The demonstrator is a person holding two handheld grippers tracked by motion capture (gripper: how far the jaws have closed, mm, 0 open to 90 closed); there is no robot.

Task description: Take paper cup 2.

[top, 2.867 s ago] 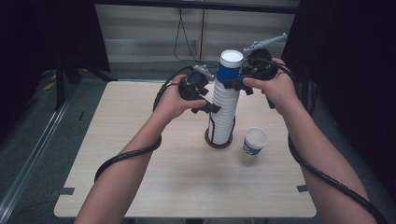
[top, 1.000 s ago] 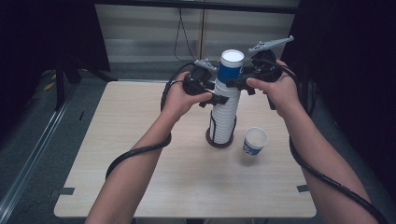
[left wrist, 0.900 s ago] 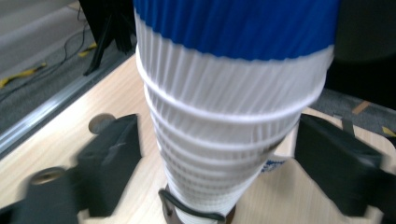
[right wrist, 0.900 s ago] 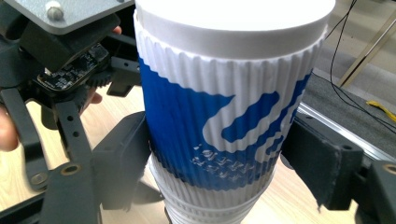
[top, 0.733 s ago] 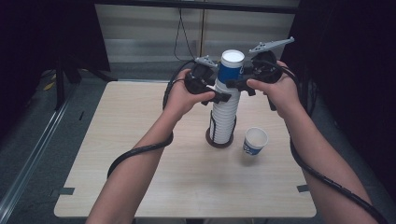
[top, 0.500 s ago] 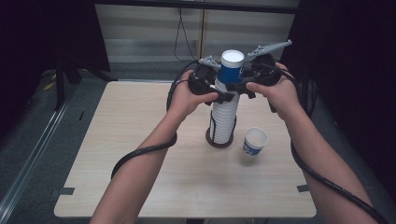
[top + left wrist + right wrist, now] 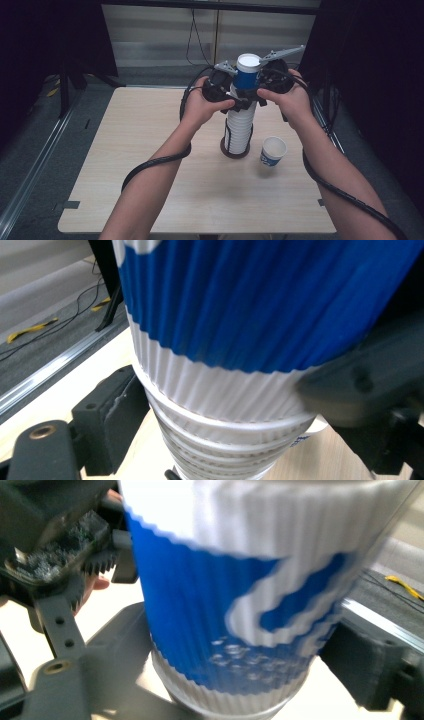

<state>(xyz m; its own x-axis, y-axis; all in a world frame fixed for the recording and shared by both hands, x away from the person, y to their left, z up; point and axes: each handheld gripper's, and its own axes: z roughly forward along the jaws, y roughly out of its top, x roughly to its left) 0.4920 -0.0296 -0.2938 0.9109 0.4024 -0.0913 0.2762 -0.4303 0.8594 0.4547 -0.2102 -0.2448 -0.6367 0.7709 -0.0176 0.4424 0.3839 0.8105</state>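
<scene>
Here we are pulling the top cup off a tall stack of nested paper cups. Nearest to us, our two forearms rise from the bottom edge of the high view, a black cable trailing along each. Past them on the pale wooden table (image 7: pixel 150 150) a single loose cup (image 7: pixel 273 151) stands upright just to the right of the stack's base, apparently set there so it is out of the way. The stack of cups (image 7: pixel 239 131) stands in a dark ring holder (image 7: pixel 235 152) that keeps it upright while we work. At its top sits the blue and white top cup (image 7: pixel 247 75), and both tools meet there from opposite sides. The left gripper (image 7: pixel 238 101) sits lower, its jaws having just been opening; in the left gripper view they now stand spread on either side of the white ribbed cups (image 7: pixel 225 420), not pressing them. The right gripper (image 7: pixel 250 92) is clamped on the top cup (image 7: pixel 220 610), one jaw on each flank, seemingly so it can be lifted free. Beyond the table lie a grey floor and dark curtains
</scene>
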